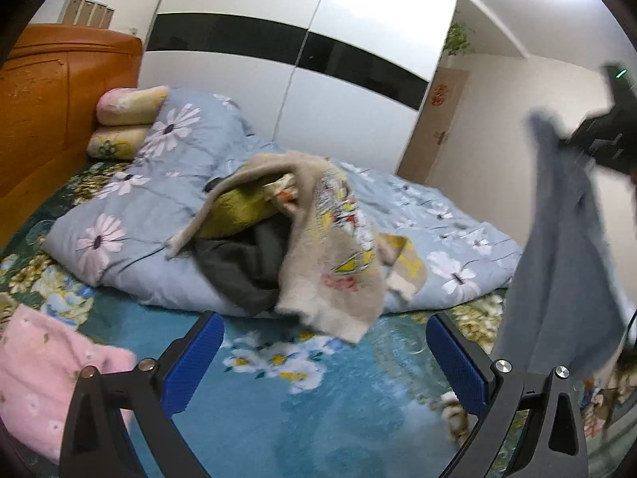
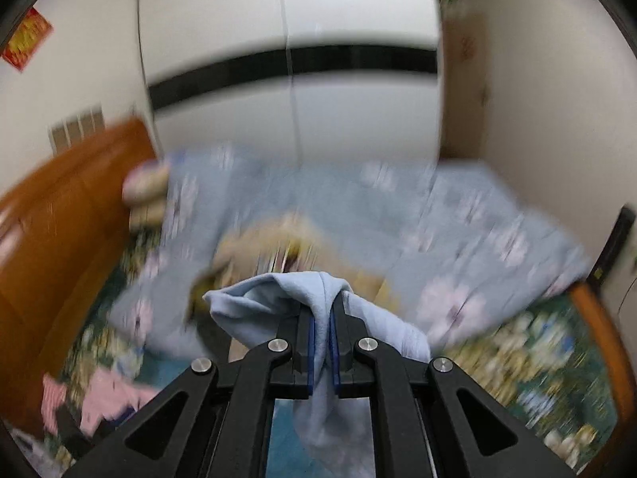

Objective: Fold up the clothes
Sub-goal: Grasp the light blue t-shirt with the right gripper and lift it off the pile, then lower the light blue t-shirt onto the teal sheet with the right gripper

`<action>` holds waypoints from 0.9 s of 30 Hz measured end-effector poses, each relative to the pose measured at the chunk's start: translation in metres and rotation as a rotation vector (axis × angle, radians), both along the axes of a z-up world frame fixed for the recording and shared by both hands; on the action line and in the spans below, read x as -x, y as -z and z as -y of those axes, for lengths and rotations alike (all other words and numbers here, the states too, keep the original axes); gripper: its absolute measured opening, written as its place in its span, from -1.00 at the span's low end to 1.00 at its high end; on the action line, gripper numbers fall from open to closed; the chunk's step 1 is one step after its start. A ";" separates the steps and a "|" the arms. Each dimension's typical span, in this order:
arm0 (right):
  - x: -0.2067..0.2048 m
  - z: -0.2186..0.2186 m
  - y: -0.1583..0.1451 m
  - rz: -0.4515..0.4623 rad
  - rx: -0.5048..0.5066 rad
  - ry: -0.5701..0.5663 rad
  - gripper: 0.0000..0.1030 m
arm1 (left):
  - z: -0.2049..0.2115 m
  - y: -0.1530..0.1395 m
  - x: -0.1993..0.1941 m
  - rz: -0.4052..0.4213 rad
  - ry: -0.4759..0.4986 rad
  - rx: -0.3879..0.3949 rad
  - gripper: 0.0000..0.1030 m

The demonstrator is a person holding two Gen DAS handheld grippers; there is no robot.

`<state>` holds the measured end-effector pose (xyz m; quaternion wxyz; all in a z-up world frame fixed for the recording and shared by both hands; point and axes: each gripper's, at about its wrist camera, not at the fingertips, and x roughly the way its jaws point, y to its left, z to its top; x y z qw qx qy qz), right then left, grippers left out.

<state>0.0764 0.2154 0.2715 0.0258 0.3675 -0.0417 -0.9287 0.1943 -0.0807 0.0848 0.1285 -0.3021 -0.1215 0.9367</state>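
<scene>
My right gripper point(image 2: 321, 310) is shut on a light blue garment point(image 2: 278, 298), which drapes over both fingers and hangs below them. In the left wrist view the same blue garment point(image 1: 557, 271) hangs from the right gripper point(image 1: 573, 147) high at the right. My left gripper point(image 1: 324, 342) is open and empty, low over the bed sheet. A pile of clothes lies ahead on the quilt: a beige printed top point(image 1: 338, 247), a dark grey garment point(image 1: 239, 267) and a yellow-green one point(image 1: 235, 211).
A floral teal sheet point(image 1: 278, 398) covers the bed. A bunched blue flowered quilt point(image 1: 159, 183) and two pillows point(image 1: 127, 119) lie by the wooden headboard point(image 1: 51, 111). A pink garment point(image 1: 47, 374) lies at left. A white wardrobe point(image 1: 298, 59) stands behind.
</scene>
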 end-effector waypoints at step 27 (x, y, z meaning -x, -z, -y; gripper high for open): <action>0.044 -0.096 0.290 0.445 0.157 0.081 -0.39 | -0.131 0.165 0.090 0.439 0.271 -0.044 0.99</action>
